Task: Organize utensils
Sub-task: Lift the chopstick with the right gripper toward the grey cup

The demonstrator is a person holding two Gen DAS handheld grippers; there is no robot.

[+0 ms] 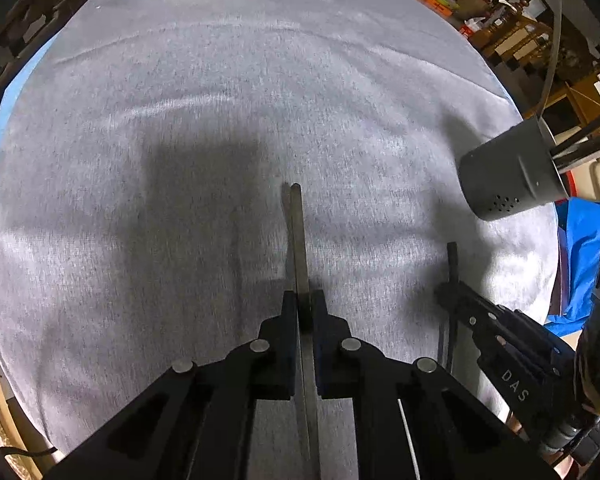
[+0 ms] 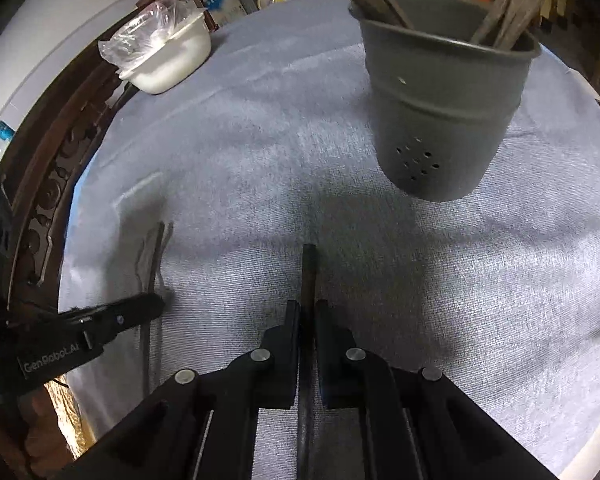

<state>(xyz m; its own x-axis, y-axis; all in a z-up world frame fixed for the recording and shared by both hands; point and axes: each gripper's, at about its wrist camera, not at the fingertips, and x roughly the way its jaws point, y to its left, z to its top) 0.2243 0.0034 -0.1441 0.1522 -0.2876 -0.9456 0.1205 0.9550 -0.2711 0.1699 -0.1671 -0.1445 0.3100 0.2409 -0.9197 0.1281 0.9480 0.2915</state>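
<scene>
Round table [image 1: 228, 128] covered by a grey cloth [image 2: 440, 280]. On the cloth: a grey perforated utensil holder [image 2: 440, 120] at one o'clock in the right wrist view, and a white tub [image 2: 172, 60] at eleven o'clock near the edge.

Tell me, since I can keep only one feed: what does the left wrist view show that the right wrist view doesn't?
Left wrist only: the left claw shut on a flat utensil, seen along it. Right wrist only: wooden utensils inside the grey holder, and the plastic bag in the white container. Both: both claws, each shut on a utensil, the holder and the grey cloth.
</scene>
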